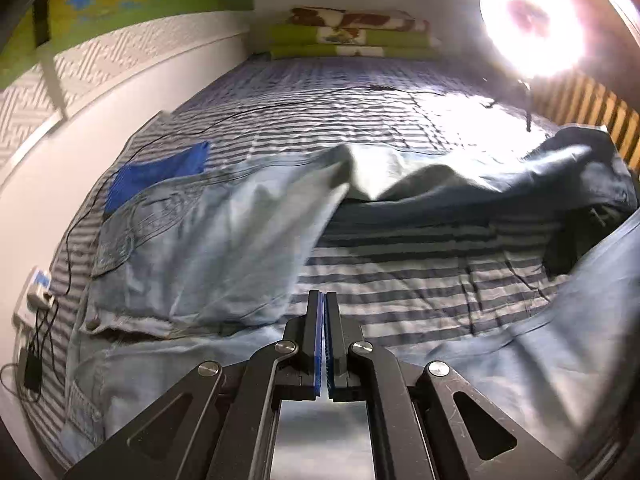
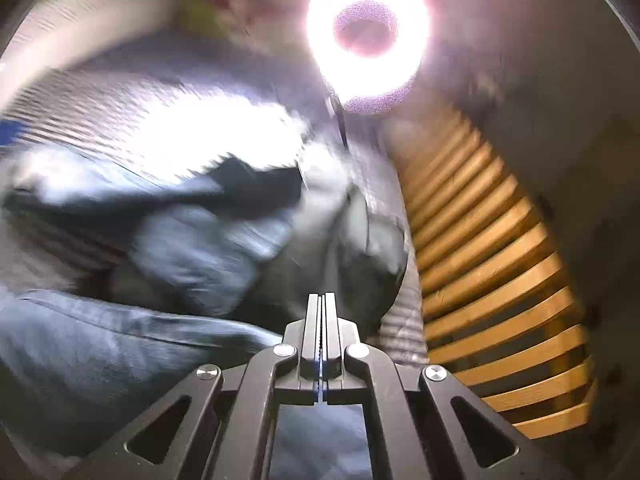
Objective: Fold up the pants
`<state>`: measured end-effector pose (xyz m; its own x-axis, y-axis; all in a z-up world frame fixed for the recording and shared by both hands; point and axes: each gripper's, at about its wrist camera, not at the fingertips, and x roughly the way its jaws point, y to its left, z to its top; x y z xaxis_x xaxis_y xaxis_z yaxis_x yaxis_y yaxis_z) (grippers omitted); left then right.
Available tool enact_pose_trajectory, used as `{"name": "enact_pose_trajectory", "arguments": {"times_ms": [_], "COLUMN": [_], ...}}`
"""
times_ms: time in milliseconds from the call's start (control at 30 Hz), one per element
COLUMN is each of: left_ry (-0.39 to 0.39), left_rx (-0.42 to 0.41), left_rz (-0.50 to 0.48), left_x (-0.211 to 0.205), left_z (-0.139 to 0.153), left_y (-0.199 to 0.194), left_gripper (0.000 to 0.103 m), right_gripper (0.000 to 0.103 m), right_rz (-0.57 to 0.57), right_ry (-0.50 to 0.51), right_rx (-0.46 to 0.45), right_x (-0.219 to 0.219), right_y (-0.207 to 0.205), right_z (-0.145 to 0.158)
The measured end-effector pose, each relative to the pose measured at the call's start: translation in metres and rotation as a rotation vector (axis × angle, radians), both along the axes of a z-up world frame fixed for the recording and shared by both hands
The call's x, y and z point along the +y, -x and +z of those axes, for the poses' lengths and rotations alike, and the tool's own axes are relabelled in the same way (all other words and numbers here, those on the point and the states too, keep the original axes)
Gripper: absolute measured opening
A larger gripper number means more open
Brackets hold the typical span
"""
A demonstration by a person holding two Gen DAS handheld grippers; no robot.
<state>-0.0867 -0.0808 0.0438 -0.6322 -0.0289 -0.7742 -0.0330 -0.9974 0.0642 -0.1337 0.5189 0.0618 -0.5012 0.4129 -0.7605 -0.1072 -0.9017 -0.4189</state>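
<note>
Here, pale rumpled jeans (image 1: 192, 240) across striped bedspread (image 1: 400, 280)

A bed (image 1: 400, 288) with a grey-and-white striped cover carries the light blue pants (image 1: 192, 240), spread across its near side. Beyond the pants lie a blue cloth (image 1: 156, 174) and a thin black cable (image 1: 256, 110); folded blankets (image 1: 352, 36) are stacked at the far end.

Pants (image 1: 192, 240) spread on bed (image 1: 400, 292), folded blankets (image 1: 352, 36) behind, ring lamp (image 1: 532, 20) right.

no readable text, labels or numbers
</note>
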Motion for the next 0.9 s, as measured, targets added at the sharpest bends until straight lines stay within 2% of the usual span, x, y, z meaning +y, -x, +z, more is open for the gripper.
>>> {"name": "enact_pose_trajectory", "arguments": {"times_ms": [33, 100, 200, 333, 433, 500, 567, 633, 667, 700, 767, 833, 900], "left_ry": [0.015, 0.039, 0.014, -0.113, -0.191, -0.203, -0.203, -0.208, -0.216, -0.230, -0.245, -0.220, -0.228], "left_rx": [-0.003, -0.008, -0.020, -0.020, -0.025, -0.028, -0.033, -0.033, -0.037, -0.045, -0.066, -0.065, -0.076], "left_rz": [0.006, 0.036, 0.150, 0.381, 0.479, 0.498, 0.495, 0.481, 0.470, 0.456, 0.414, 0.371, 0.321], "left_x": [-0.010, -0.033, -0.087, -0.178, -0.231, -0.254, -0.272, -0.286, -0.291, -0.296, -0.305, -0.309, -0.314], "left_z": [0.002, 0.007, 0.014, 0.013, 0.012, 0.010, 0.005, -0.002, -0.007, -0.013, -0.026, -0.036, -0.048], "left_y": [-0.006, -0.019, -0.046, -0.094, -0.127, -0.142, -0.156, -0.164, -0.169, -0.169, -0.168, -0.167, -0.164], "left_gripper": [0.003, 0.004, 0.007, 0.019, 0.029, 0.045, 0.050, 0.051, 0.051, 0.051, 0.051, 0.051, 0.051], "right_gripper": [0.000, 0.000, 0.001, 0.005, 0.009, 0.011, 0.015, 0.029, 0.041, 0.046, 0.046, 0.046, 0.046], "right_rz": [-0.014, -0.010, 0.066, 0.184, 0.274, 0.352, 0.416, 0.486, 0.520, 0.545, 0.605, 0.663, 0.721], "right_ry": [0.037, 0.139, 0.170, 0.207, 0.236, 0.241, 0.250, 0.290, 0.323, 0.345, 0.381, 0.389, 0.432], "right_rx": [-0.025, -0.001, 0.014, 0.060, 0.123, 0.138, 0.146, 0.154, 0.154, 0.147, 0.110, 0.074, 0.021], "right_x": [0.006, 0.007, -0.011, -0.048, -0.086, -0.124, -0.163, -0.211, -0.239, -0.262, -0.314, -0.374, -0.438], "right_y": [0.005, 0.000, -0.025, -0.063, -0.086, -0.093, -0.093, -0.088, -0.081, -0.076, -0.056, -0.035, -0.009], "right_z": [-0.014, -0.025, -0.028, -0.015, 0.012, 0.033, 0.053, 0.072, 0.079, 0.084, 0.087, 0.084, 0.075]}}
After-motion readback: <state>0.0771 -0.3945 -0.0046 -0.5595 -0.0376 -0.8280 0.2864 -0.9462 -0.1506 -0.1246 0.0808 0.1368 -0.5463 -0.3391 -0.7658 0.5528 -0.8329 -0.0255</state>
